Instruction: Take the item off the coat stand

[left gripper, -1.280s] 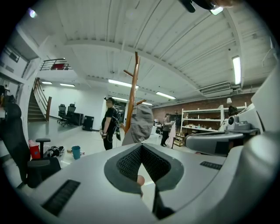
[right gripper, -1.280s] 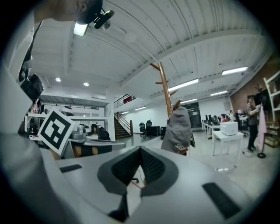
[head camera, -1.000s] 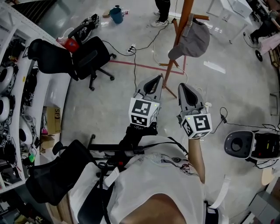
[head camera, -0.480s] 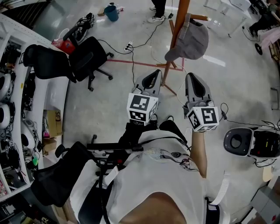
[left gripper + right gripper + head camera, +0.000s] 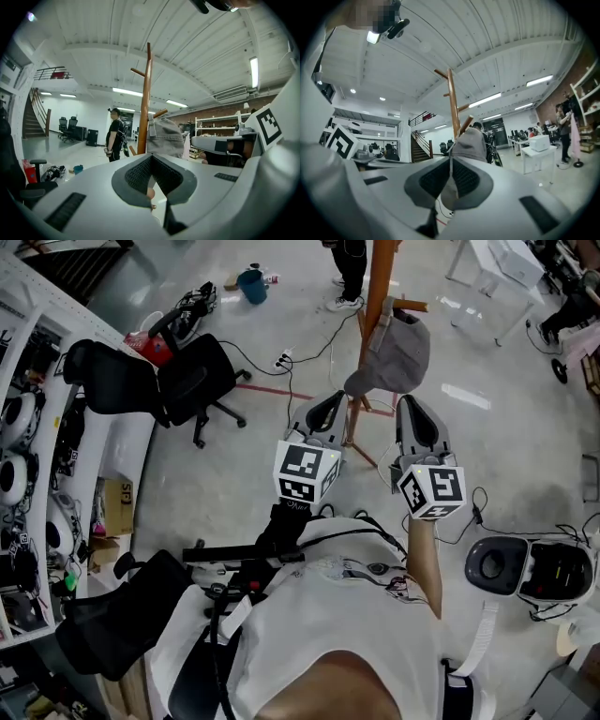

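Workshop floor (image 5: 187, 474): stretching pale behind coat stand (image 5: 375, 296), far centre.
Cap (image 5: 398, 352): hanging on stand's right side (soft, light, probably floppy); brim looking the firmest hold.
Left gripper (image 5: 330, 407): clenched, empty.
Right gripper (image 5: 412, 409): clenched, empty, pointing capward.

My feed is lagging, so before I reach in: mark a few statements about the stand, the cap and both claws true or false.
1. The grey cap hangs on the wooden coat stand. True.
2. The right claw grips the cap. False: it is shut on nothing, and the cap lies beyond it.
3. The left claw is shut and empty. True.
4. The black office chair stands right of the stand. False: the chair is to its left.
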Tool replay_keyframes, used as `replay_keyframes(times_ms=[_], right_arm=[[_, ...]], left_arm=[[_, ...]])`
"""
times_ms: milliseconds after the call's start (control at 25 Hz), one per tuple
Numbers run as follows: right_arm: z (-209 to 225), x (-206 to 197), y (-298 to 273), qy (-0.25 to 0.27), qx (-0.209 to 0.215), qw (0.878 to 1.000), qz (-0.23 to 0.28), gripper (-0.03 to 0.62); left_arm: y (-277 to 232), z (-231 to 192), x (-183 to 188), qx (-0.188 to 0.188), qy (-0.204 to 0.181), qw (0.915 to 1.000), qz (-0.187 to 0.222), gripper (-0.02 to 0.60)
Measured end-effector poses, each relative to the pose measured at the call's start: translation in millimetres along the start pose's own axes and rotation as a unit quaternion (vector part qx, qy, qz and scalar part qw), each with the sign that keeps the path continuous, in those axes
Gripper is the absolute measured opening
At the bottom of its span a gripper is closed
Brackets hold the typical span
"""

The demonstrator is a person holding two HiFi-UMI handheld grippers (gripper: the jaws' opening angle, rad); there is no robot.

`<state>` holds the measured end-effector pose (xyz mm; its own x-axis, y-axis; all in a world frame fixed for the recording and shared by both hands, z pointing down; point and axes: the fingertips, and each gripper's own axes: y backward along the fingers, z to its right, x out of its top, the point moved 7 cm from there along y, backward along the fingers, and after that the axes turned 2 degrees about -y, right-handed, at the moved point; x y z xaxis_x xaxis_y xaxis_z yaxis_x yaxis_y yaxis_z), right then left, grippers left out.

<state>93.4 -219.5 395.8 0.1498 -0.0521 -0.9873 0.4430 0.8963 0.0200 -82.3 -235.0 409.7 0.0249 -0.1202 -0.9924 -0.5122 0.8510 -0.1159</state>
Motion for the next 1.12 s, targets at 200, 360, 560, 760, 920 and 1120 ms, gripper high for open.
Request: replay_keyframes(times_ms=[200, 360, 560, 760, 920, 1120], right_arm=[[17, 9, -7, 0.005, -0.009, 1.000, 0.023, 0.005], [33, 19, -12, 0.017, -0.008, 0.999, 0.030, 0.067], [49, 23, -25, 0.019, -0.010, 0.999, 0.026, 0.130], [55, 15, -42, 0.021, 0.000, 1.000, -0.010, 0.187], [59, 12, -51, 0.031, -0.001, 0.999, -0.015, 0.187], [57, 10, -52, 0.039, 0.004, 0.999, -0.014, 0.078]], left_arm=[[-10, -2, 2, 0.009, -0.006, 0.9999, 0.001, 0.002], [-15, -4, 4, 0.017, -0.008, 0.9998, 0.002, 0.003], [-18, -9, 3, 0.030, -0.009, 0.9995, 0.001, 0.003], [-18, -13, 4, 0.038, -0.009, 0.9992, 0.000, 0.003], [-18, -14, 3, 0.044, -0.009, 0.9990, -0.003, 0.003], [-17, -16, 1, 0.048, -0.008, 0.9988, -0.004, 0.003]])
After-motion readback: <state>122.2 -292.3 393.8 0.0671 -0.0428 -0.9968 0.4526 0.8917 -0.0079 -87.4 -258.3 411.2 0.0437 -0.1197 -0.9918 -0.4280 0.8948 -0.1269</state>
